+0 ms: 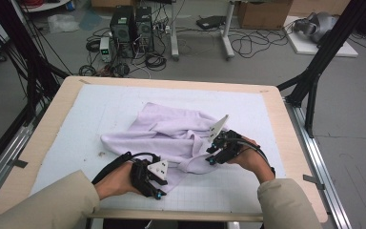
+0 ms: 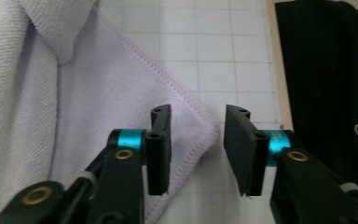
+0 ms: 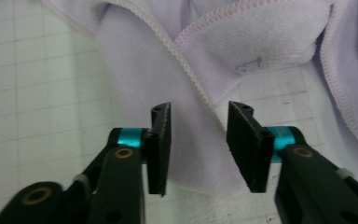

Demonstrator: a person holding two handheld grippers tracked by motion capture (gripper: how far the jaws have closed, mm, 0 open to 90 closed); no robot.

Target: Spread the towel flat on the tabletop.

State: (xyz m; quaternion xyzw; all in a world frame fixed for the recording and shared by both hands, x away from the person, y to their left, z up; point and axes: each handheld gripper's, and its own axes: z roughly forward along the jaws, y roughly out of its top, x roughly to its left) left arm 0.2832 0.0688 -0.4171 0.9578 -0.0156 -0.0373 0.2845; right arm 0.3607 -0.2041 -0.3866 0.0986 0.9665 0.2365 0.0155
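A crumpled lilac towel [image 1: 171, 131] lies in the middle of the white gridded mat [image 1: 90, 119]. My left gripper [image 1: 162, 187] is at the towel's near edge. In the left gripper view its jaws [image 2: 198, 140] stand apart, with a stitched corner of the towel [image 2: 200, 128] lying between and under them, the pads not pressing on it. My right gripper [image 1: 211, 151] is at the towel's right side. In the right gripper view its jaws [image 3: 199, 140] straddle a folded strip of the towel [image 3: 191, 154], and gaps show on both sides.
The mat lies on a wooden table [image 1: 52, 119] whose near edge [image 1: 171, 215] is close to my hands. Black frame poles [image 1: 314, 71] rise at the right and left. Computers [image 1: 131, 26] and cables lie on the floor beyond the table.
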